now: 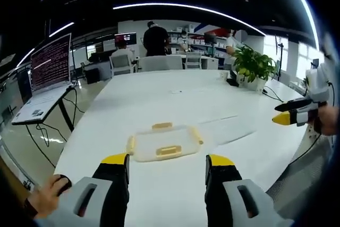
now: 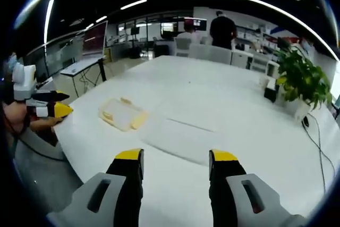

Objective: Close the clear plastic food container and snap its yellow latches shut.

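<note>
I could not make out whether the clear plastic food container with yellow latches [image 1: 163,143] was fully closed; its see-through body blurred into the white oval table [image 1: 159,97]. It lay flat near the table's near edge, just beyond my left gripper [image 1: 167,164], whose jaws were spread and empty. My right gripper [image 2: 176,161] hovered over the table with jaws apart, the container [image 2: 122,113] off to its left. A potted green plant [image 1: 254,66] stood far right.
</note>
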Tool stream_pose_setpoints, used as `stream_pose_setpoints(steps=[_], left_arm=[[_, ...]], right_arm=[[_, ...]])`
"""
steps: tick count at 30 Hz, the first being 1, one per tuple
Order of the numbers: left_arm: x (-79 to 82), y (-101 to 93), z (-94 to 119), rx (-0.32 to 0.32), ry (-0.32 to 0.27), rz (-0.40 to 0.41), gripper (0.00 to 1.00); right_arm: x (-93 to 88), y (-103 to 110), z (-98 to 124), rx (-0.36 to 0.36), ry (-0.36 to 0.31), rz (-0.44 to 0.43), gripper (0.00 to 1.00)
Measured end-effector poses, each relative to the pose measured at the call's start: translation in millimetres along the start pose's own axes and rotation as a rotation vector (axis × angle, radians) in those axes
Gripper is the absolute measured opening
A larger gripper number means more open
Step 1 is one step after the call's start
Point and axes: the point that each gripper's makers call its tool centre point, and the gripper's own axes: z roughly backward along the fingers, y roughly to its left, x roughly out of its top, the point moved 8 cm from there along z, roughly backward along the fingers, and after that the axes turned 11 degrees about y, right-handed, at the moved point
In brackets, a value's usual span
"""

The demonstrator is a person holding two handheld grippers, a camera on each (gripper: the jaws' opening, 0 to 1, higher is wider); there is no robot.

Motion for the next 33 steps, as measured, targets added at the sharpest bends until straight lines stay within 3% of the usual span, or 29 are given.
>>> stream_pose_setpoints(steps=[11, 23, 33], left_arm=[[1.6, 13.3, -15.4, -0.019, 0.019, -0.019, 0.52], [3.0, 19.6, -35.8, -0.083, 0.066, -0.122, 0.51], [0.6, 34.6, -54.5, -0.134, 0.124, -0.244, 0.51]], right_arm=[[14.7, 4.7, -20.4, 0.047, 0.020, 0.039, 0.46], [34.0, 10.4, -42.5, 0.124, 0.038, 0.085, 0.44], [45.6, 15.9, -64.9, 0.231, 0.079, 0.188, 0.44]])
